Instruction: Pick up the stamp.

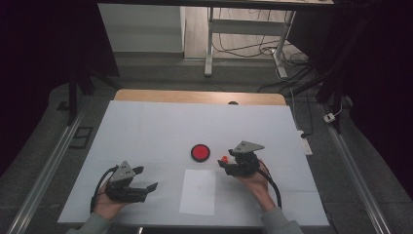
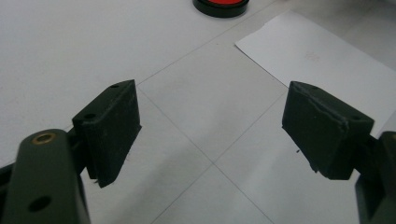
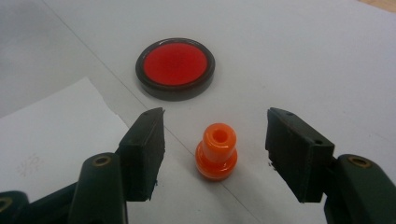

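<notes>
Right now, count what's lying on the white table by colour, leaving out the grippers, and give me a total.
Orange: 1, the small orange knob, standing between the open jaws of the right gripper.
Red with a black rim: 1, the round disc.
White: 1, the sheet of paper.
Total: 3

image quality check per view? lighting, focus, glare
High view: dim, dark vignetted corners, the white foam table board the brightest area, small things soft. Left gripper view: even light, near black claw pads slightly soft. Right gripper view: the small orange plastic knob sharp, mild sheen on the round red disc in its black rim.
</notes>
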A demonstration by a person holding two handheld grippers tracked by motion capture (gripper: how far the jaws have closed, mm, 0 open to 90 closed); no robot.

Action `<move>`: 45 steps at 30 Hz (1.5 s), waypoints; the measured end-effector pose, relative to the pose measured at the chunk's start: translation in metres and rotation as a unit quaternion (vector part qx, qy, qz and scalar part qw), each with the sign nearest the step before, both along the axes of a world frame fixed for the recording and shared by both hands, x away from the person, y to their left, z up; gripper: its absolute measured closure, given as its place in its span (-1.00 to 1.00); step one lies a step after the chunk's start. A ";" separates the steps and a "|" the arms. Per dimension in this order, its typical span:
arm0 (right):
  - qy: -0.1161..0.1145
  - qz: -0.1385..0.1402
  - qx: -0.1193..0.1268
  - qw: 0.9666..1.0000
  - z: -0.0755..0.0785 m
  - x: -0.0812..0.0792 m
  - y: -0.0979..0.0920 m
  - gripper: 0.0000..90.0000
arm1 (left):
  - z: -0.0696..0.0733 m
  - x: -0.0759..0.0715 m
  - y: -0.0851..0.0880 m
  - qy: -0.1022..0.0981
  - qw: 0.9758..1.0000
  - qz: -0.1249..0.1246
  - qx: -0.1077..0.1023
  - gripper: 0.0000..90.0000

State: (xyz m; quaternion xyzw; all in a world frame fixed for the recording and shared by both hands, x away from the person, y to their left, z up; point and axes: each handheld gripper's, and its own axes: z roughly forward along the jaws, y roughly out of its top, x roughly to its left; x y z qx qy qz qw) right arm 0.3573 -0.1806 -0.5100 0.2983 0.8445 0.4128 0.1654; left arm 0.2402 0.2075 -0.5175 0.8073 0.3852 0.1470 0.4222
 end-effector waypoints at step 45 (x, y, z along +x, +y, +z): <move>0.004 -0.013 0.000 1.000 -0.010 0.004 0.006 0.60 | 0.000 -0.001 0.001 -0.001 1.000 0.002 0.003 -0.56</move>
